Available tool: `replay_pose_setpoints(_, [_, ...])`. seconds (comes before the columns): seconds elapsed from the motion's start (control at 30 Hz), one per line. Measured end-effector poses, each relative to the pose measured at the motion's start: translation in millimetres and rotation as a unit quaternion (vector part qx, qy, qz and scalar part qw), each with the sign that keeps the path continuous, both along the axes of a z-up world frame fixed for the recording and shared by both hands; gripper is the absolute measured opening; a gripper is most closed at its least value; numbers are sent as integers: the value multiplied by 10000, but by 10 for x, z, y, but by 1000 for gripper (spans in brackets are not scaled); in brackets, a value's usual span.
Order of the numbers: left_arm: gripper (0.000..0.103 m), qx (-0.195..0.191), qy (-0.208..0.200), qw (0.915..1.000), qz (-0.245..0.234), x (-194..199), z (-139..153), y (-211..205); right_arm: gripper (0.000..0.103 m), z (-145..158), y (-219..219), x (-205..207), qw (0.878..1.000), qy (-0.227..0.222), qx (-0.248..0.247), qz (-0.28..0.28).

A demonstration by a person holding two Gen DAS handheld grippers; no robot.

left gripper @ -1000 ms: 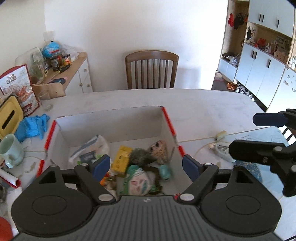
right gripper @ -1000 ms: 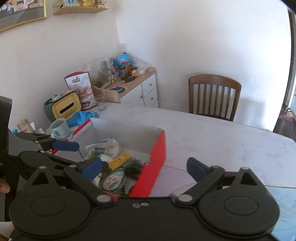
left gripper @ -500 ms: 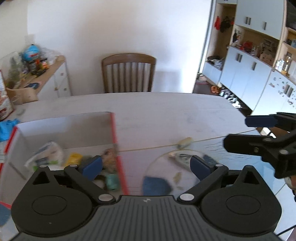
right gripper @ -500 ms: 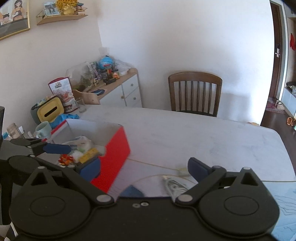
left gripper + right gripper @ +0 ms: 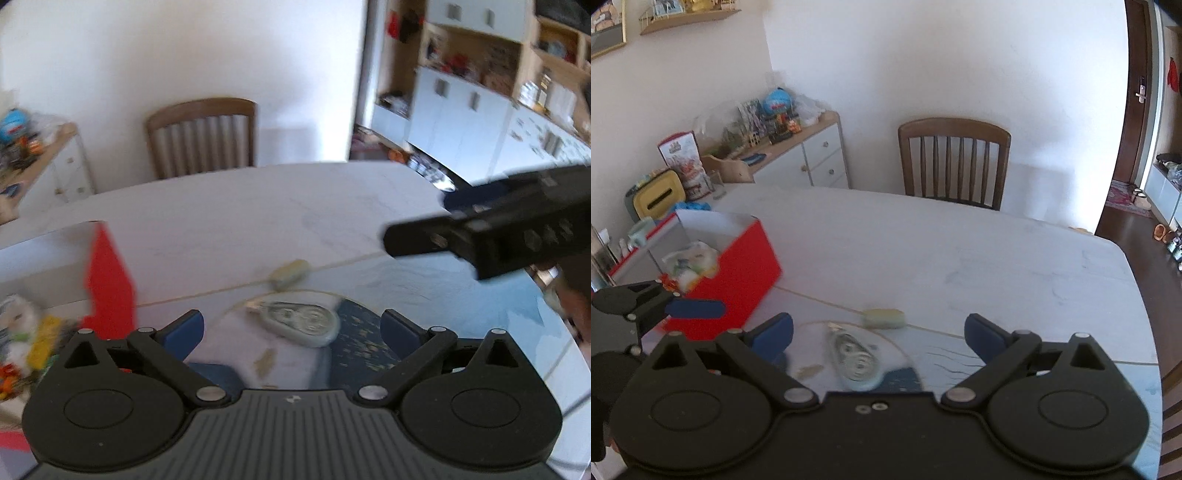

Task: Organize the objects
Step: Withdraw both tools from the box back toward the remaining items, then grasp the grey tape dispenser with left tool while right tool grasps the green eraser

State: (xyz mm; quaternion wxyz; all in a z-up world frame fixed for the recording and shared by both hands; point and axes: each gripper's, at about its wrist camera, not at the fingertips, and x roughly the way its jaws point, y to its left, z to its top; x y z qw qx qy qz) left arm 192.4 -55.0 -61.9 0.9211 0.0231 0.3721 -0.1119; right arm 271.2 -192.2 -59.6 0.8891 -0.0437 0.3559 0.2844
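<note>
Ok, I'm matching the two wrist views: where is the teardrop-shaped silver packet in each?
Left wrist: the teardrop packet lies low centre, between the left gripper fingers.
Right wrist: the packet lies low centre-left, between the right gripper fingers.
Shared landmark: the wooden chair behind the table.
</note>
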Motion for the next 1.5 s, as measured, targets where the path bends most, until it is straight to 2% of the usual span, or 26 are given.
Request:
replay_pose_setpoints(0.1, [102,114,23,9998,-165,78,-123,-192,96,-100,-66,121,9999,71,-114,79])
replay_pose_setpoints(0.23, [102,146,142,9998,-91,215,-316,-306,96,-232,-109,276,9996,150,-198,137])
replay_pose_setpoints(0.33, [102,285,248,9992,114,308,-460,-340,96,-328,-114,403,9994,214,-238,154])
replay_pose_setpoints(0.47, [102,285,300,9980,481,419,-610,-372,96,-457,-125,548,9989,365,-259,163])
replay_pose_setpoints(0.63, [102,489,334,9935,969,525,-764,-494,96,-584,-30,683,9979,396,-359,372])
replay_pose_setpoints(0.87, [102,786,322,9843,1548,630,-909,-595,95,-802,211,923,9953,649,-357,619])
replay_pose_setpoints(1.07, [102,791,323,9775,1931,716,-983,-623,90,-943,458,1083,9923,825,-446,805])
replay_pose_setpoints(1.2, [102,807,389,9734,2109,806,-1004,-627,86,-970,557,1174,9901,984,-415,910])
replay_pose_setpoints(1.37, [102,786,375,9721,2178,858,-1028,-637,80,-1022,687,1248,9860,1109,-542,1125])
replay_pose_setpoints(1.5, [102,754,367,9716,2215,853,-1023,-639,74,-1067,706,1296,9846,1285,-485,1083])
